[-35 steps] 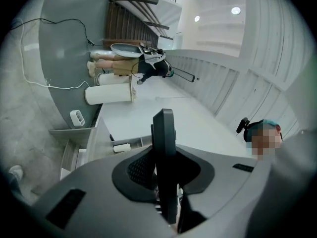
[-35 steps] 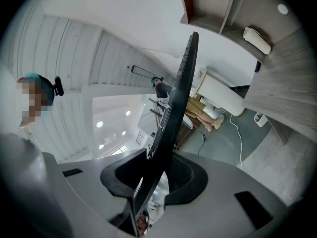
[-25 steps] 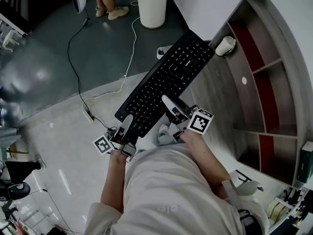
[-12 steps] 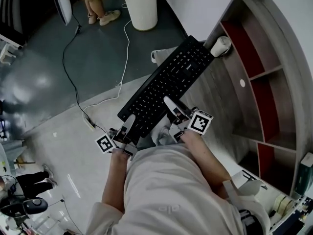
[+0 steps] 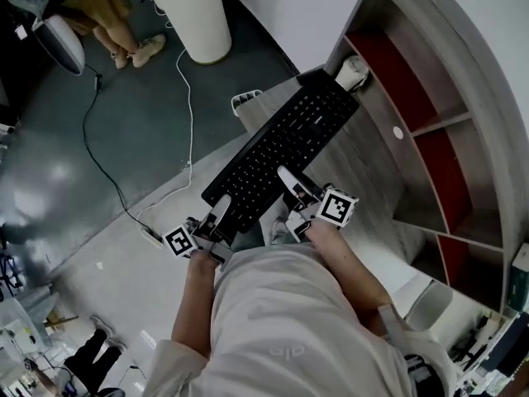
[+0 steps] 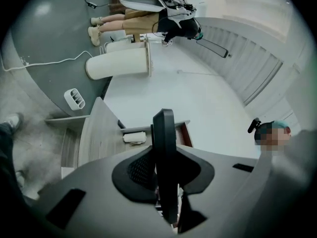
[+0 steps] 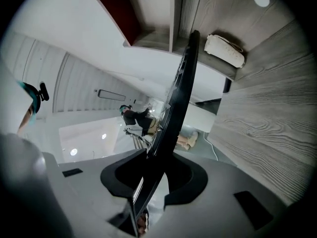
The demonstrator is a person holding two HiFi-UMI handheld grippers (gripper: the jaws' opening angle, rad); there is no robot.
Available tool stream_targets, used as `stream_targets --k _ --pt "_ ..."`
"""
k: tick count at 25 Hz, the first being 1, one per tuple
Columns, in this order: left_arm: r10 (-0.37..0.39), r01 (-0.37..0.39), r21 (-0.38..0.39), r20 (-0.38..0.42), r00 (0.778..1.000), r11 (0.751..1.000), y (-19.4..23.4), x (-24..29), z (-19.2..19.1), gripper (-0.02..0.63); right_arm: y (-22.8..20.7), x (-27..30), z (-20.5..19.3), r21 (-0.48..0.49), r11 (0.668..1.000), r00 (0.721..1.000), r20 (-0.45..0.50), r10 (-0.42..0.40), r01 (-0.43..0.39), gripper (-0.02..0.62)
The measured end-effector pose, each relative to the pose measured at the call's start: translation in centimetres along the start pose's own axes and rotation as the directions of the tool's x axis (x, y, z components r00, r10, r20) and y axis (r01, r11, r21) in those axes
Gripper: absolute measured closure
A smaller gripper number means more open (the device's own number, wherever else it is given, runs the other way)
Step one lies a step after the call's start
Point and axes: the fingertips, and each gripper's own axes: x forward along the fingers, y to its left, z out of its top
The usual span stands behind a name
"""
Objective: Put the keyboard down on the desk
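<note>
A black keyboard (image 5: pixel 281 151) hangs in the air, slanting from lower left to upper right, its far end over the wood-grain desk (image 5: pixel 364 164). My left gripper (image 5: pixel 216 222) is shut on the keyboard's near left corner. My right gripper (image 5: pixel 291 187) is shut on its near long edge. In the left gripper view the keyboard (image 6: pixel 165 162) shows edge-on between the jaws. The right gripper view shows that same edge-on keyboard (image 7: pixel 174 108), with the desk (image 7: pixel 267 118) to its right.
A white rolled thing (image 5: pixel 354 71) lies on the desk by the keyboard's far end. Shelves with red backs (image 5: pixel 430 122) rise on the right. On the floor stand a white bin (image 5: pixel 194 19), a cable (image 5: pixel 178 98) and a power strip (image 5: pixel 150 236). A person's feet (image 5: pixel 136 52) show upper left.
The keyboard and both grippers have stayed together while the view swung: the desk and shelves now sit nearer under the keyboard's far end, and the bin has shifted left.
</note>
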Motion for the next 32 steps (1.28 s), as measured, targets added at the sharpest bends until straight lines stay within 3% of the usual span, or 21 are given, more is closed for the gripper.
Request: stream_targets --k 4,6,8,10,14,22,25,29,32 --pt "-0.026 0.026 0.014 0.012 1.000 1.000 -2.0 -1.3 -2.6 0.511 2.3 -2.3 -0.6 -0.046 0.999 0.999 -0.039 -0.001 -0.001 0.463" --pt "-0.049 0.042 0.049 0.146 0.988 0.998 -3.1 -1.9 -4.5 0.512 3.6 -2.4 -0.3 -0.081 0.994 0.984 -0.171 0.052 -0.067 0.463" --pt "-0.082 0.056 0.093 0.306 0.948 0.994 -4.2 -1.7 -6.1 0.512 4.9 -1.7 0.7 -0.107 0.982 0.939 -0.326 0.113 -0.155 0.465" --pt "-0.084 0.050 0.108 0.345 0.935 0.993 -5.2 -2.3 -7.4 0.511 6.0 -2.3 0.4 -0.106 0.978 0.920 -0.371 0.127 -0.177 0.463" --pt "-0.050 0.024 0.100 0.268 0.962 0.995 -5.4 -3.0 -7.3 0.509 5.5 -3.4 -0.4 -0.094 0.988 0.946 -0.312 0.086 -0.120 0.463" --pt "-0.011 0.005 0.062 0.095 0.995 0.998 -2.3 -1.2 -0.9 0.509 2.3 0.7 0.1 -0.070 0.997 0.985 -0.171 0.009 -0.021 0.463" --pt "-0.008 0.005 0.061 0.045 0.999 0.998 -1.8 -0.8 -0.8 0.508 1.3 0.0 0.3 -0.077 0.997 0.991 -0.128 -0.030 0.020 0.462" --pt "0.006 -0.006 0.035 0.005 1.000 0.999 -0.7 -0.2 -0.1 0.507 -1.7 -1.1 0.0 -0.005 0.981 0.976 -0.093 -0.196 0.196 0.462" --pt "0.018 -0.018 0.017 -0.006 1.000 1.000 -0.1 0.1 0.6 0.506 -1.9 -0.5 -0.1 0.036 0.979 0.977 -0.073 -0.199 0.202 0.462"
